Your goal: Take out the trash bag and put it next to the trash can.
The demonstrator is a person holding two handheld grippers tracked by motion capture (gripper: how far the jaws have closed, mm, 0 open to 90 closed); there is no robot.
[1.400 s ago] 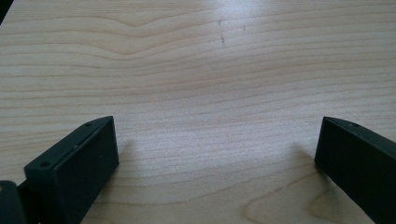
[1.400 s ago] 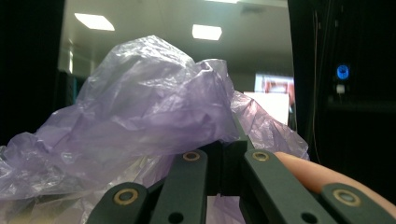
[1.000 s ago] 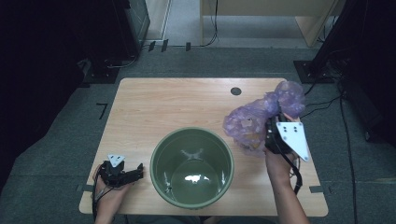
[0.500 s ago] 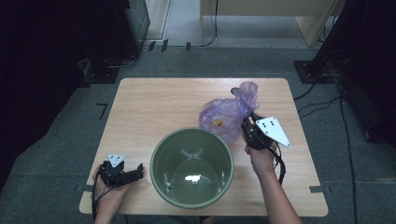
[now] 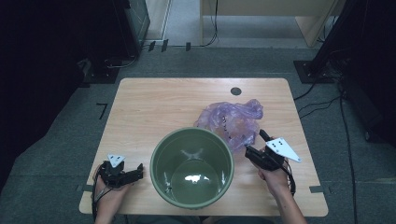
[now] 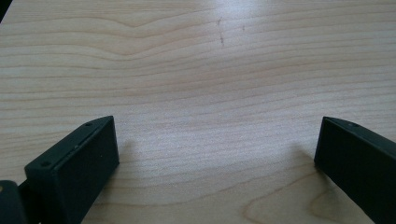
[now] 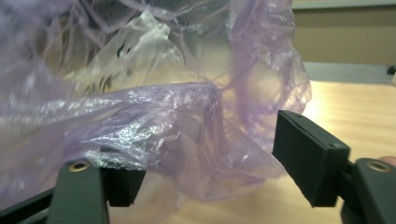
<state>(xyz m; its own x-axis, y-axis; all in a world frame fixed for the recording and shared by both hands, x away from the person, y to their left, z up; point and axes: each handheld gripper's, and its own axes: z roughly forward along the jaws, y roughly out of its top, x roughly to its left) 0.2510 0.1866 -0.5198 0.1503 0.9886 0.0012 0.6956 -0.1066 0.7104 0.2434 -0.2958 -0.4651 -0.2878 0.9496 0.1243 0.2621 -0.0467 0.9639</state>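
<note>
A crumpled purple plastic bag [image 5: 231,120] lies on the wooden table [image 5: 154,107], just behind the right side of a round green bucket [image 5: 161,156]. My right gripper [image 5: 254,142] sits at the bag's near right edge. In the right gripper view the bag [image 7: 154,107] fills the space ahead. My right gripper [image 7: 205,154] is open there, with loose plastic bulging between its jaws and draped over the left one. Left of the bucket, near the front edge, my left gripper [image 5: 138,171] rests on the table. It stands open [image 6: 217,149] over bare wood.
The bucket looks empty, with a glossy bottom. A small dark round hole [image 5: 236,91] sits in the table near the far edge. Dark furniture and cables [image 5: 322,100] surround the table on the grey floor.
My right gripper brought the bag from the table's right side toward the middle, set it down behind the bucket and drew back toward the front, now open. The left gripper stayed put.
</note>
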